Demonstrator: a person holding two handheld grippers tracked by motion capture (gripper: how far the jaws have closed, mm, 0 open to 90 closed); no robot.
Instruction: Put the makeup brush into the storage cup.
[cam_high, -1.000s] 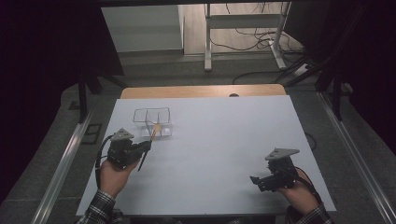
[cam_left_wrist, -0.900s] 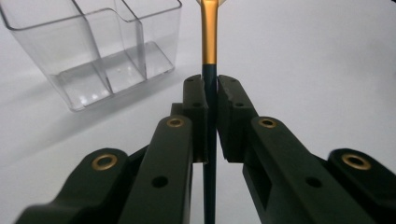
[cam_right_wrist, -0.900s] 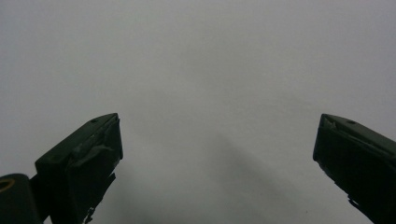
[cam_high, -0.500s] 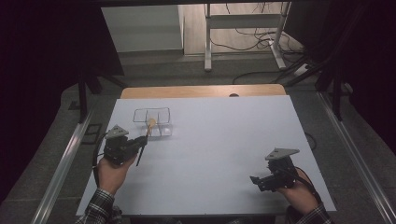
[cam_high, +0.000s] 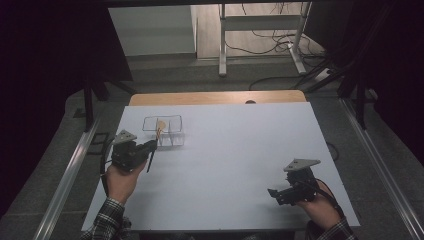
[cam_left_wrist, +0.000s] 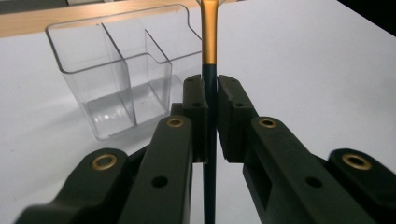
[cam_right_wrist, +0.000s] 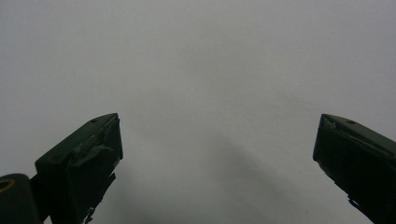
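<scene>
Since the earlier frame, the left gripper (cam_high: 150, 150) is drawn back from the clear organizer (cam_high: 163, 131), its jaws pinching a spoon (cam_left_wrist: 208, 56). The right gripper (cam_high: 274, 192) is held with jaws spread above the table (cam_high: 240, 150).

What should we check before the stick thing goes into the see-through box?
1. Left tool shut on the black and gold stick: ok, both pads press its dark part.
2. Stick straight between the pads: ok in the left gripper view.
3. Clear box upright on the white table: ok.
4. Box compartments free: cannot tell for all; in the high view a tan piece shows at the box, perhaps the stick's own end.
5. Stick tip above a compartment: cannot tell; its top runs out of the left gripper view.
6. Right tool out of the way: ok, open and far off near the table's front.
</scene>
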